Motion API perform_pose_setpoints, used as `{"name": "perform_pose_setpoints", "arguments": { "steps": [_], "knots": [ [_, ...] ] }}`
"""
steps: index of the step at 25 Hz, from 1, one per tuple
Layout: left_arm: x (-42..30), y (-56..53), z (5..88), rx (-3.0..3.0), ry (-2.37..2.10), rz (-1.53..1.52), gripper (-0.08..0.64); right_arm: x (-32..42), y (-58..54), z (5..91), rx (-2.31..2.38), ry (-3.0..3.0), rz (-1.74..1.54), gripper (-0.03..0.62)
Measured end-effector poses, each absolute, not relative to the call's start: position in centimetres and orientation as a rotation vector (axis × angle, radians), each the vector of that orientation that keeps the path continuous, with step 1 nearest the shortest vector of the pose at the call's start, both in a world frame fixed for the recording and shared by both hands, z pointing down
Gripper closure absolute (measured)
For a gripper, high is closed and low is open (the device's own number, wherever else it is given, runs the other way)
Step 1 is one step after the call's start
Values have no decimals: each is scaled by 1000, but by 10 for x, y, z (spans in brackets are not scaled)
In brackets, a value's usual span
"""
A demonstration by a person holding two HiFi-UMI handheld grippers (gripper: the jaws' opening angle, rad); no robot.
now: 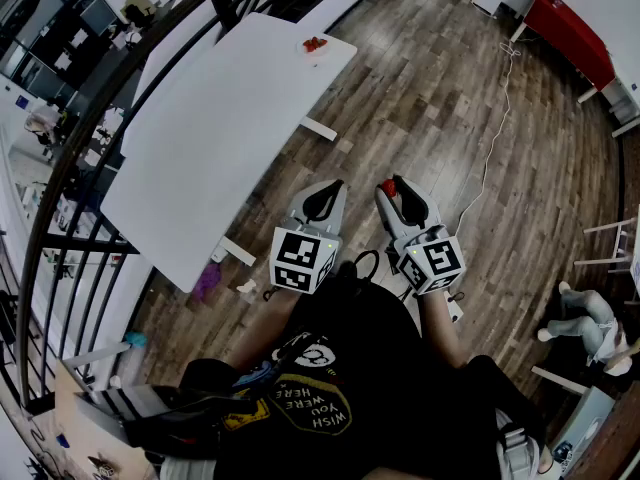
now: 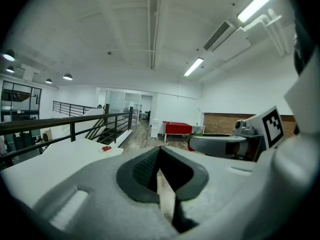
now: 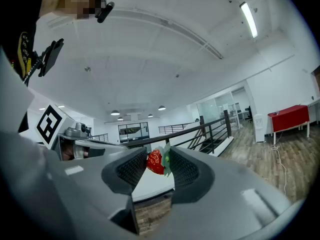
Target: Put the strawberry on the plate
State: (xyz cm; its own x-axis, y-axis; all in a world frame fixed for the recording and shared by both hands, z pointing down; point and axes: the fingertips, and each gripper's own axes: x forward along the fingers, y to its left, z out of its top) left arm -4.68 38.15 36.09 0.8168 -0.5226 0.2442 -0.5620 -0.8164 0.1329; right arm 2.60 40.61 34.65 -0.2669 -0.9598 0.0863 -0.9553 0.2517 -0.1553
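Closest to me, against my black shirt [image 1: 340, 388], I hold both tools out over the wooden floor [image 1: 440, 88], their marker cubes side by side. My left tool [image 1: 325, 193] carries nothing; seen from its own camera, the left tool [image 2: 160, 151] has its dark pads pressed together at the tips, with only a thin sliver of floor showing behind them. Just beside it, my right tool [image 1: 393, 186] pinches the strawberry [image 1: 388, 187]. In the right gripper view the strawberry [image 3: 155, 162] sits between the two ribbed pads near their tips, red flesh toward the left pad and green leaves against the right one, and the right tool [image 3: 159, 159] stands spread only as wide as the fruit. The fruit hangs over bare floor, well apart from the desk [image 1: 220, 118], a long white top that runs away to my left front alongside a dark railing [image 1: 90, 138]. At the desk's far corner rests the plate [image 1: 324, 50], already carrying something red; it also shows small in the left gripper view [image 2: 106, 149]. Farther off, a white cable [image 1: 497, 118] trails across the boards toward a red table [image 1: 565, 26] near the far wall.
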Motion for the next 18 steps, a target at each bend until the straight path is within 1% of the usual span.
{"name": "perform_pose_setpoints", "arguments": {
  "steps": [8,18],
  "knots": [
    [-48,386,359,2799,-834,278,555,20,408,348,-1879,2473,-278,442],
    [-38,392,364,2785,-843,285,555,31,417,354,-1876,2448,-302,440]
  ]
}}
